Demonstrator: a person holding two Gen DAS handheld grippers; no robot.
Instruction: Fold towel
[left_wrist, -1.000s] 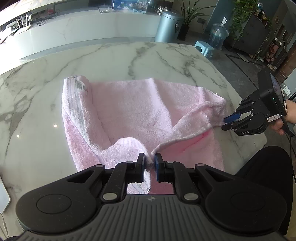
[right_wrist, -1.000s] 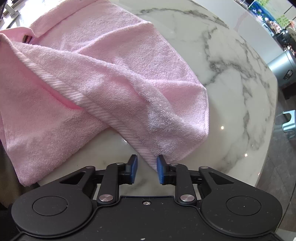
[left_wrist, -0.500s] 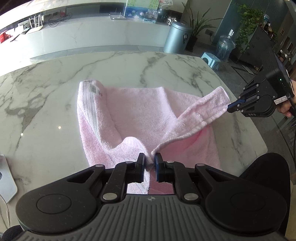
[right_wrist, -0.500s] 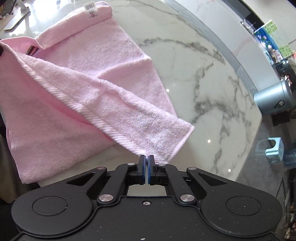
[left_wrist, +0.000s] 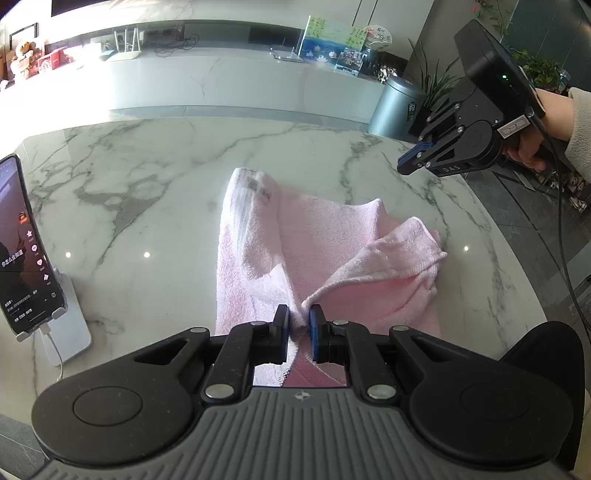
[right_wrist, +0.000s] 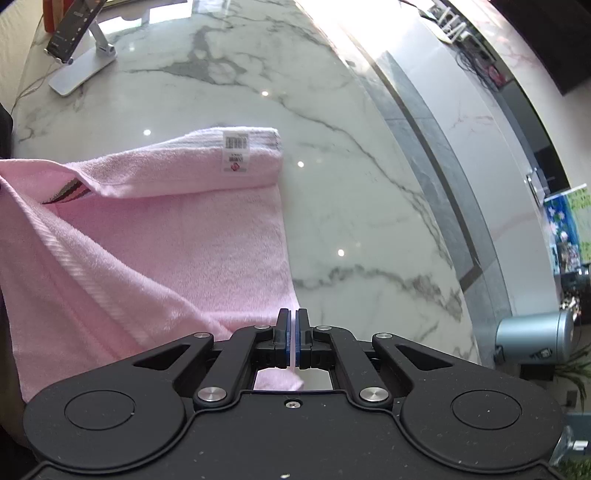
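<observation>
On the marble bench (left_wrist: 155, 192) lies the pink towel (left_wrist: 317, 251), spread near the front edge, its far end rolled over so that a barcode label (right_wrist: 235, 152) faces up. Part of it is turned back in a loose flap towards the right side of the left wrist view. The left hand-held gripper (left_wrist: 298, 328) is nearly closed, its blue pads pinching a bunched edge of the towel at the near side. The right hand-held gripper (left_wrist: 406, 164) hangs in the air above the bench's far right edge, well apart from the towel, gripped by a hand (left_wrist: 532, 147) in a pale sleeve. Its jaws are pressed together; nothing appears to be caught between them, though its own camera leaves this slightly unclear. A phone on a stand (left_wrist: 26, 251) stands at the bench's left.
</observation>
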